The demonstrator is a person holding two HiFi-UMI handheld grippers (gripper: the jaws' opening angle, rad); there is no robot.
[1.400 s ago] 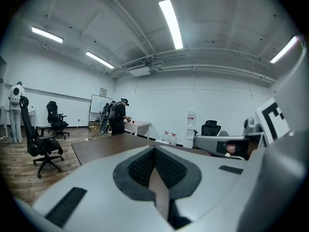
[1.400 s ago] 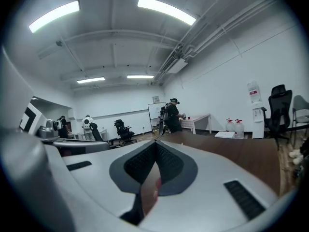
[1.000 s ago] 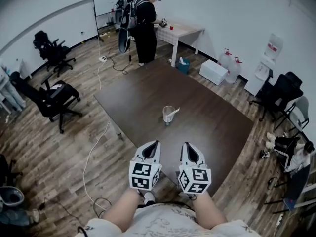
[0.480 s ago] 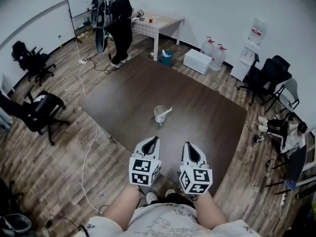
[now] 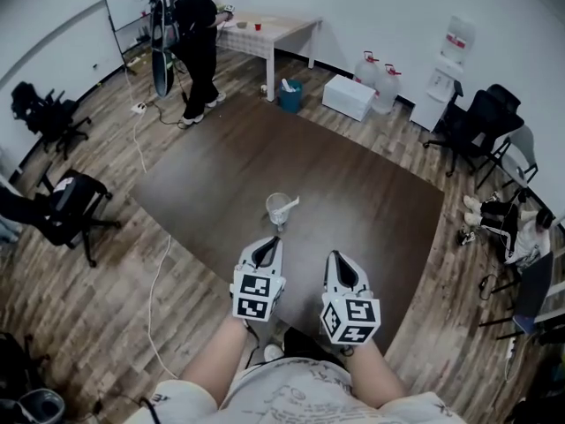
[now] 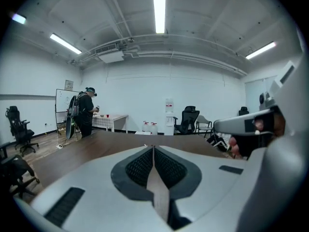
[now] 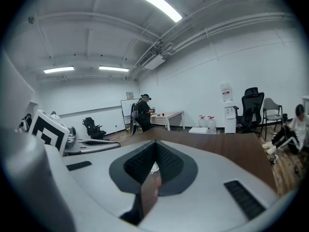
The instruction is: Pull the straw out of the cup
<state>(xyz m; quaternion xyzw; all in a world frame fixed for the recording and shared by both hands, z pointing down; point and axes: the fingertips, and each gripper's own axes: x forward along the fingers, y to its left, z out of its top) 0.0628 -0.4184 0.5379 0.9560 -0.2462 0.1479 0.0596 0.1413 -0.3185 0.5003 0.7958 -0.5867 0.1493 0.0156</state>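
Straw (image 5: 290, 204) leans in cup (image 5: 277, 209) on table (image 5: 380, 210), near left hand-held gripper (image 5: 271, 242) and right hand-held gripper (image 5: 336, 258), both pressed together.

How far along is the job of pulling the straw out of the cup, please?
Done: nothing yet. The straw sits in the cup, which stands on the table.
In hand: the left gripper and the right gripper are both shut and empty, held side by side short of the cup.
Left: steady the cup, grip the straw and pull it out.
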